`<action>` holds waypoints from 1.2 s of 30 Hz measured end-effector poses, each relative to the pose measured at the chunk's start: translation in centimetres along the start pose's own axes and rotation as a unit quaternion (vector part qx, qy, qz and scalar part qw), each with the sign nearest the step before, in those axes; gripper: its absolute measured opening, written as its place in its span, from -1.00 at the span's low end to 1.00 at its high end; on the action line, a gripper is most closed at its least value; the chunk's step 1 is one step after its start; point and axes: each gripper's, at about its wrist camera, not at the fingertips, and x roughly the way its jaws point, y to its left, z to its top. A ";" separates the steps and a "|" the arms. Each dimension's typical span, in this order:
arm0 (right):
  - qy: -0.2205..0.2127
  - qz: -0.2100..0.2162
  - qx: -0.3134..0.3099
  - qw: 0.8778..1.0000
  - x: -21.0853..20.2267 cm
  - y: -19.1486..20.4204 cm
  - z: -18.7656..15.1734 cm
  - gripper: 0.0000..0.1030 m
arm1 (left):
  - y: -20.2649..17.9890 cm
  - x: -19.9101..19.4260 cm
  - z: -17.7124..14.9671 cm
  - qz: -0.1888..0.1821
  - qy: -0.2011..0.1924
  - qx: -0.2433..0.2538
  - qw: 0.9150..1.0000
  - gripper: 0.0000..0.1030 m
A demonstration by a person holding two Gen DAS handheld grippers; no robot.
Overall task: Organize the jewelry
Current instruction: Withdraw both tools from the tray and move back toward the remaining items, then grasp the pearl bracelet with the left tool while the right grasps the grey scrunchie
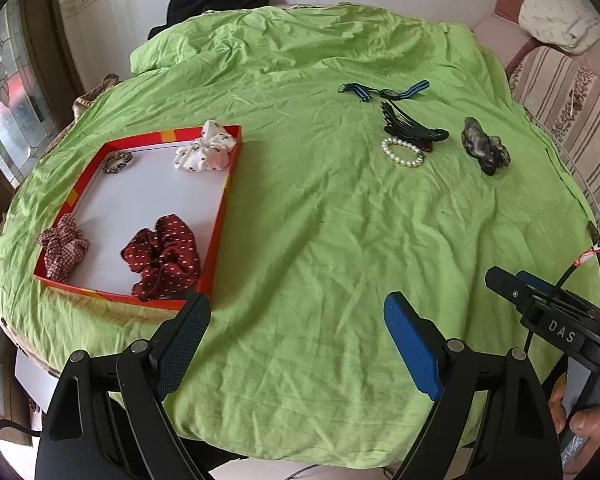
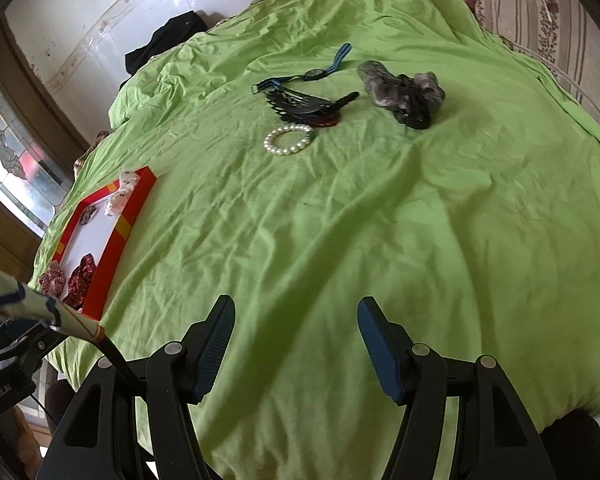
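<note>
A red box lid lies on the green cloth at the left. It holds a dark red dotted scrunchie, a checked scrunchie, a white scrunchie and a small beaded bracelet. Further off lie a pearl bracelet, a black hair clip, a blue-strapped watch and a grey scrunchie. My left gripper is open and empty near the box. My right gripper is open and empty, far from the loose items.
The green cloth covers a round table. A black garment lies at the far edge by the white wall. A striped sofa stands at the right. A window is at the left. The right gripper body shows at the left view's right edge.
</note>
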 end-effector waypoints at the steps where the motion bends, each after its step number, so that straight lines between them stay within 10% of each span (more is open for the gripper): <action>1: -0.001 -0.002 0.004 1.000 0.0 -0.4 0.0 0.32 | -0.2 0.2 0.1 -0.004 0.003 0.001 1.000 0.70; 16: -0.011 -0.030 0.036 0.999 1.0 -6.2 2.8 0.32 | -2.8 3.8 4.8 -0.040 0.019 0.021 0.999 0.70; 19: -0.027 -0.039 0.029 0.998 1.3 -7.2 4.9 0.32 | -4.1 5.2 7.5 -0.083 0.015 0.029 0.996 0.39; 22: -0.045 -0.048 0.013 0.998 1.7 -7.7 7.3 0.33 | -6.0 7.7 10.5 -0.112 0.018 0.049 0.992 0.08; 36: -0.057 -0.091 -0.084 0.991 9.1 -7.1 16.4 0.43 | -9.0 23.5 17.6 -0.132 0.091 0.001 0.987 0.07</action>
